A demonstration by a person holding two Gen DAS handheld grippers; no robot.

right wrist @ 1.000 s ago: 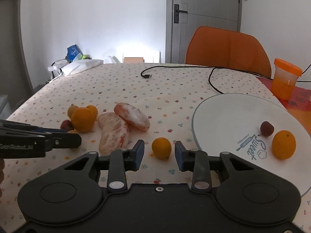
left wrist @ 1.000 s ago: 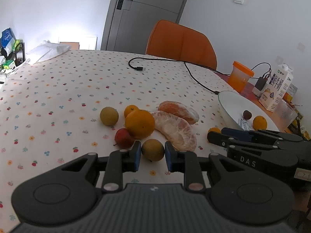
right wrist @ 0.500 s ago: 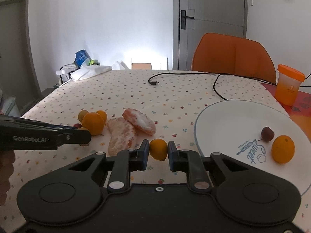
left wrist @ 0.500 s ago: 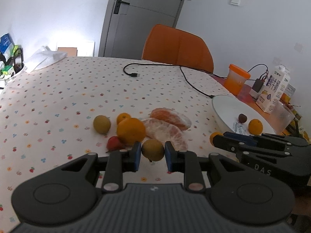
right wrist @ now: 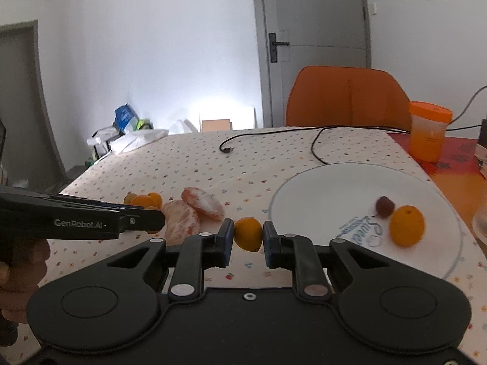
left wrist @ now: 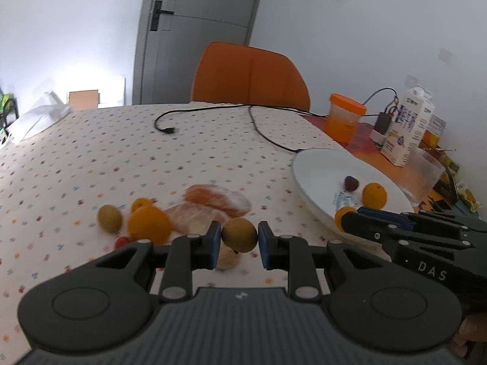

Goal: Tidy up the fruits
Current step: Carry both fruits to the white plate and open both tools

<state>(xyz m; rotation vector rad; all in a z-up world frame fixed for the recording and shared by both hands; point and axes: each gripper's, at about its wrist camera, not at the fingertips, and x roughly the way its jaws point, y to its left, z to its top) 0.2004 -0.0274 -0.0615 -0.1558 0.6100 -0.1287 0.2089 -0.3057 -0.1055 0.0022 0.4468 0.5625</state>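
Note:
My left gripper is shut on a brownish-green round fruit and holds it above the tablecloth. My right gripper is shut on a small orange, lifted just left of the white plate. The plate holds an orange and a small dark fruit. On the cloth lie two peeled citrus halves, a large orange, a small orange, a green fruit and a red fruit.
An orange cup, a milk carton, a clear plastic cup and a charger stand at the right. A black cable crosses the far table. An orange chair stands behind.
Both grippers have closed on their fruits and lifted them off the cloth, moving right toward the plate.

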